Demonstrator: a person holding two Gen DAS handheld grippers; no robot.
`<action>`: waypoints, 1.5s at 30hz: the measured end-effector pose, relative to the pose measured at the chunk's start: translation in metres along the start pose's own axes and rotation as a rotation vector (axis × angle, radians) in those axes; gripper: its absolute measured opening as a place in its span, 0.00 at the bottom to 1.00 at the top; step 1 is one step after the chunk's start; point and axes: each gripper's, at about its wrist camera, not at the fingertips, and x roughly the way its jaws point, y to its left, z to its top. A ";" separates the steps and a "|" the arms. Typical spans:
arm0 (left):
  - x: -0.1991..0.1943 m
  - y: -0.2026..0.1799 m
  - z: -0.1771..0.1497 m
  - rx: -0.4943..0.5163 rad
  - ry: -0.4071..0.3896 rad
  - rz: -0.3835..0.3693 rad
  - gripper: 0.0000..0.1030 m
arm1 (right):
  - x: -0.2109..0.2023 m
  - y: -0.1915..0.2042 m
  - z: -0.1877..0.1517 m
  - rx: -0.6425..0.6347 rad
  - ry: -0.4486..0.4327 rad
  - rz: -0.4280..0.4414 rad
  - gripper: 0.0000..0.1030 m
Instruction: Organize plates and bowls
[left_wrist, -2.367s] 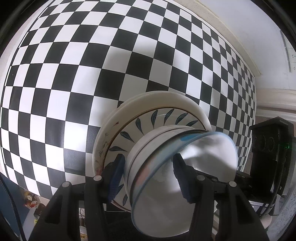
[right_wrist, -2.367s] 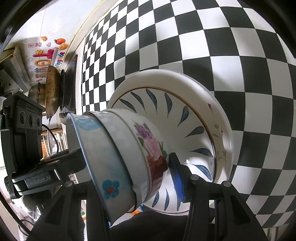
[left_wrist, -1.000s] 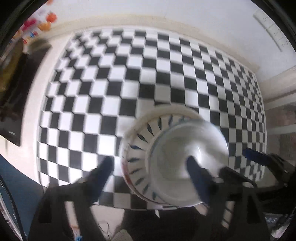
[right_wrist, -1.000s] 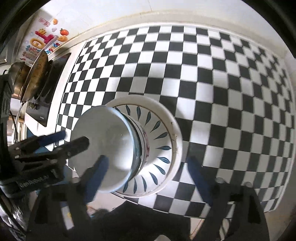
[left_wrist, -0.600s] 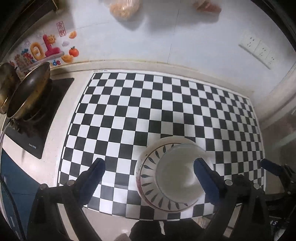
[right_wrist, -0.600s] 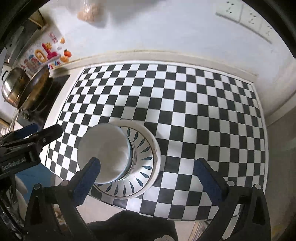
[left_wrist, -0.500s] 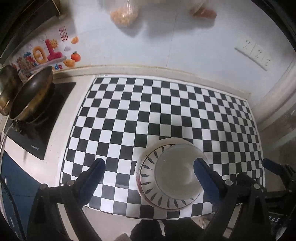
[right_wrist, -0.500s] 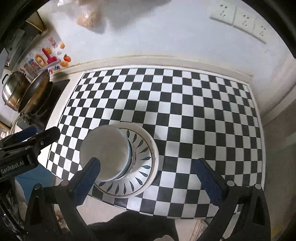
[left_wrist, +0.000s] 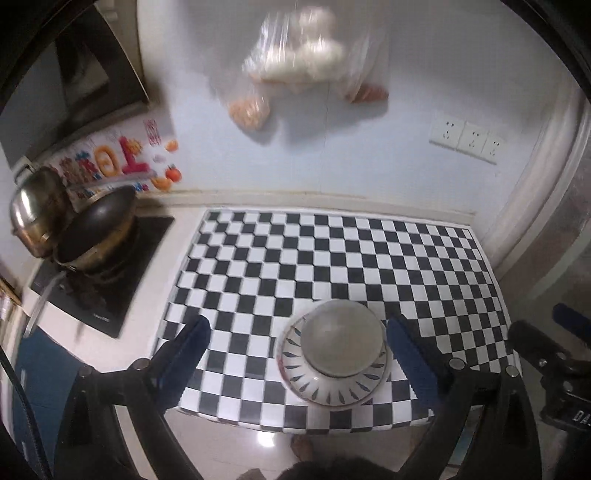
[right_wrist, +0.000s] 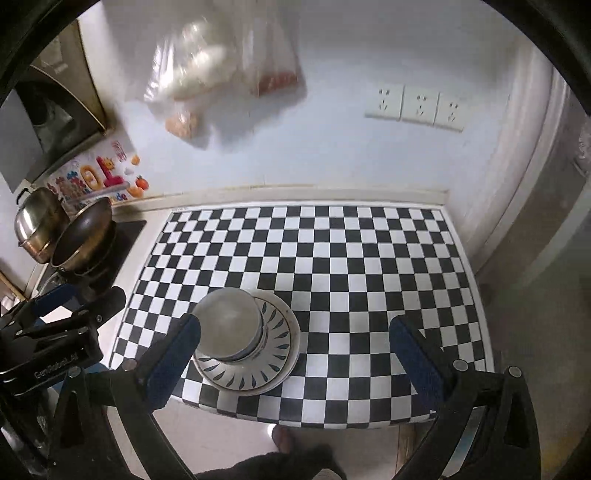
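Observation:
A stack of white bowls (left_wrist: 341, 341) sits on stacked plates (left_wrist: 325, 393) with blue leaf marks, near the front edge of the checkered counter (left_wrist: 332, 258). The bowls (right_wrist: 229, 325) and plates (right_wrist: 273, 369) also show in the right wrist view. My left gripper (left_wrist: 297, 343) is open and empty, high above the stack, its blue pads wide apart. My right gripper (right_wrist: 293, 341) is open and empty, also high above and to the right of the stack. The left gripper's body (right_wrist: 55, 339) shows at the left of the right wrist view.
A black stove (left_wrist: 107, 273) with a wok (left_wrist: 99, 229) and a steel pot (left_wrist: 37, 210) stands left of the counter. Food bags (left_wrist: 295, 70) hang on the back wall above it. Wall sockets (left_wrist: 465, 138) are at the right. The counter's front edge (left_wrist: 295, 424) drops to the floor.
Both grippers have let go of the bowl stack, opened wide and risen far up and back from the counter. The stack stays in place on the plates.

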 end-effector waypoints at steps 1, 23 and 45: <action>-0.012 -0.001 -0.002 0.000 -0.023 0.007 0.95 | -0.009 0.000 -0.003 -0.003 -0.010 -0.002 1.00; -0.185 -0.012 -0.105 -0.006 -0.149 0.078 0.95 | -0.198 0.006 -0.117 -0.037 -0.169 0.000 1.00; -0.274 0.042 -0.150 0.043 -0.270 0.019 0.95 | -0.305 0.071 -0.188 0.030 -0.267 -0.125 1.00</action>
